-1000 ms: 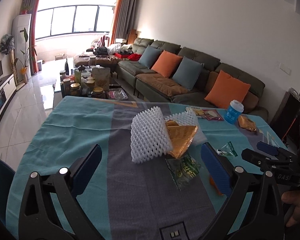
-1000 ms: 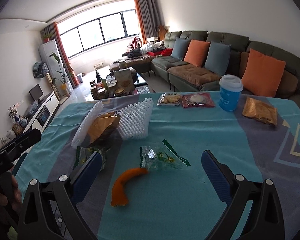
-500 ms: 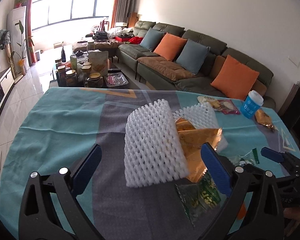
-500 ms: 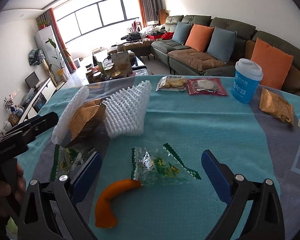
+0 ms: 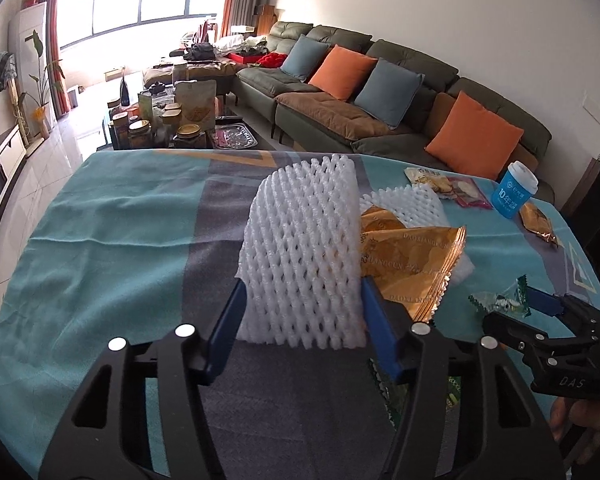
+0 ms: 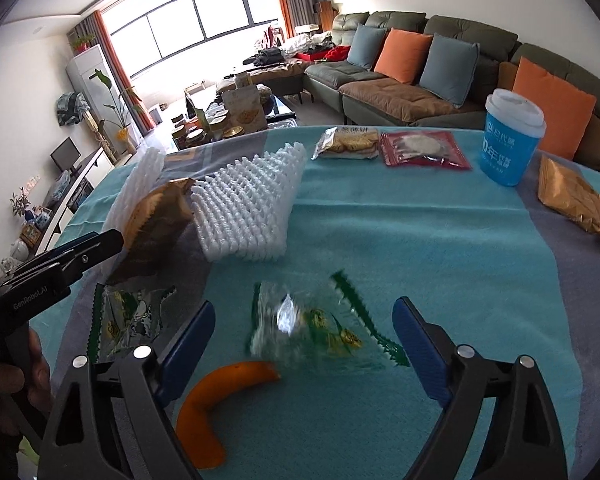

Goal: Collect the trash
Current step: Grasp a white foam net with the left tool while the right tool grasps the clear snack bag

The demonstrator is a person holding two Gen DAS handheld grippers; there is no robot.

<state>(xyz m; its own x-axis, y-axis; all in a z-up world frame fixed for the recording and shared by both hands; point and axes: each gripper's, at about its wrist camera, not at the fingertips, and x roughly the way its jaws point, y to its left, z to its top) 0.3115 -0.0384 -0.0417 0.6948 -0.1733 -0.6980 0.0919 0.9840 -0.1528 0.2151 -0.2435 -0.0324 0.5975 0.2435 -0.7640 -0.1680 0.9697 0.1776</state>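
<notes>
Trash all lies on the counter (image 6: 440, 216) yet: my left claw (image 5: 300, 320) has just been closing onto the foam net (image 5: 304, 256), my right claw (image 6: 304, 344), narrowing but wide, straddles the clear wrapper (image 6: 316, 328).

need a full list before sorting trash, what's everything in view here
foam net: two, white, table middle; the near one between the left claw's fingers, the second behind it
gold wrapper: one, open, tucked between the nets
gold pack: one, sealed, far right
clear green wrapper: one, between the right claw's fingers
green wrapper: one, left of it
peel: one, orange, near edge
cup: one, blue, white lid, far right
biscuit pack: one, clear, far edge
red pack: one, beside it
tablecloth: one, teal and grey
sofa: one, green, orange and blue cushions
left claw: just closing, pads at the net's sides
right claw: open, just narrowing
</notes>
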